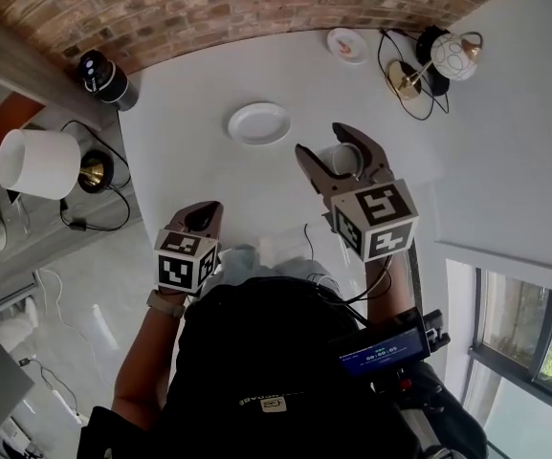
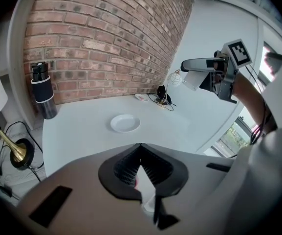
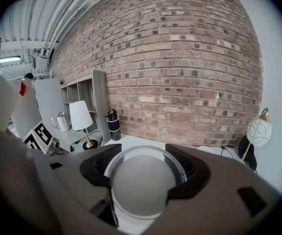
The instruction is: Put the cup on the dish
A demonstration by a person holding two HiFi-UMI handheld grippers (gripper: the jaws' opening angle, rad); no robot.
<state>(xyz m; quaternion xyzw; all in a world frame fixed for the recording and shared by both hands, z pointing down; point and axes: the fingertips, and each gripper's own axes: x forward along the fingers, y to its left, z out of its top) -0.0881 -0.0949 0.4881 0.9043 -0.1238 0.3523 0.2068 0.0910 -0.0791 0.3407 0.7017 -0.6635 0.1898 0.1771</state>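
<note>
R gripper (image 1: 325,146), jaws clamped round cup (image 3: 143,185), holds it in air near but short of dish (image 1: 258,123) on table (image 1: 185,156); L gripper (image 1: 204,216) jaws together, empty: pickup done, carry-over & set-down left.

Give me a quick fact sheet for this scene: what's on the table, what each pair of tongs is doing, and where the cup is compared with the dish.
Table: white, beside a brick wall
Dish: white, empty, lying on the table
Cup: white, held up off the table, off to one side of the dish
Right tongs: closed around the cup
Left tongs: closed, holding nothing, held low near the person
Also there: black bottle by the table corner, round lamp
Cup on dish: not yet
</note>
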